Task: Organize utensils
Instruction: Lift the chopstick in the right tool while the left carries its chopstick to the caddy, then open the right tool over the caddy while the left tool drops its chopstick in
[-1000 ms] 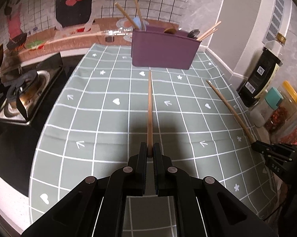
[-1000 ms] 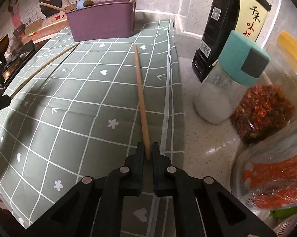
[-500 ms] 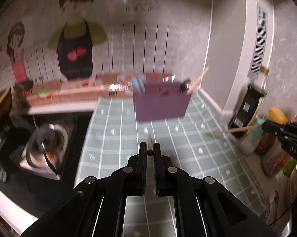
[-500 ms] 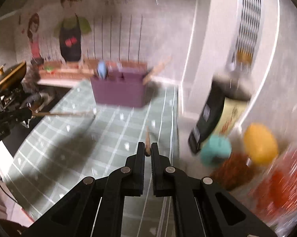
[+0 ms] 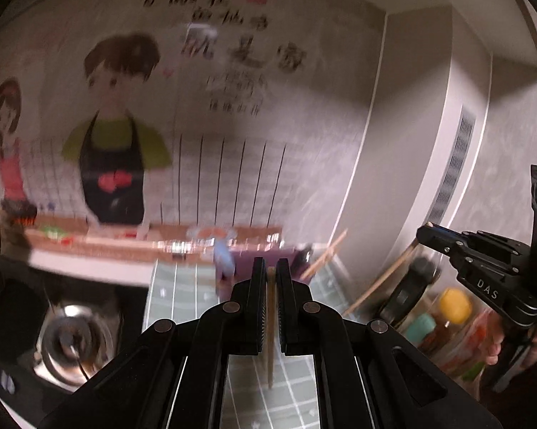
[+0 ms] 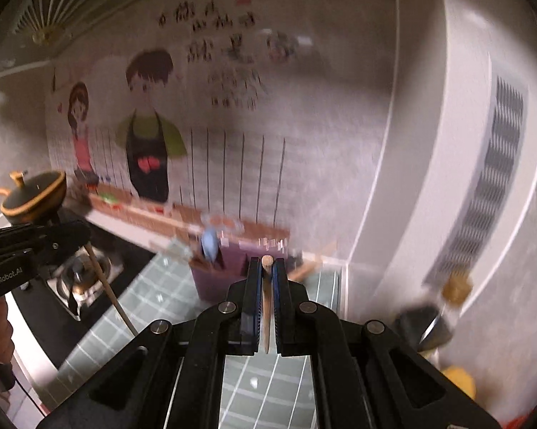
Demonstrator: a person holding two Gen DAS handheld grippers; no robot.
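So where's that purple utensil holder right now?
The purple utensil holder stands at the far end of the green checked mat, below the cartoon wall picture, right of the stove.

Two wooden chopsticks up in the air: left chopstick (image 5: 271, 321) points down toward six o'clock, right chopstick (image 6: 266, 304) likewise. Purple utensil holder (image 6: 215, 279) sits at twelve o'clock, upright, utensils sticking out, blurred.

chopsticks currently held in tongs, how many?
2. One chopstick is clamped in the left tongs, hanging down over the mat. The other chopstick is clamped in the right tongs. More sticks lean from the purple holder; blur prevents counting those.
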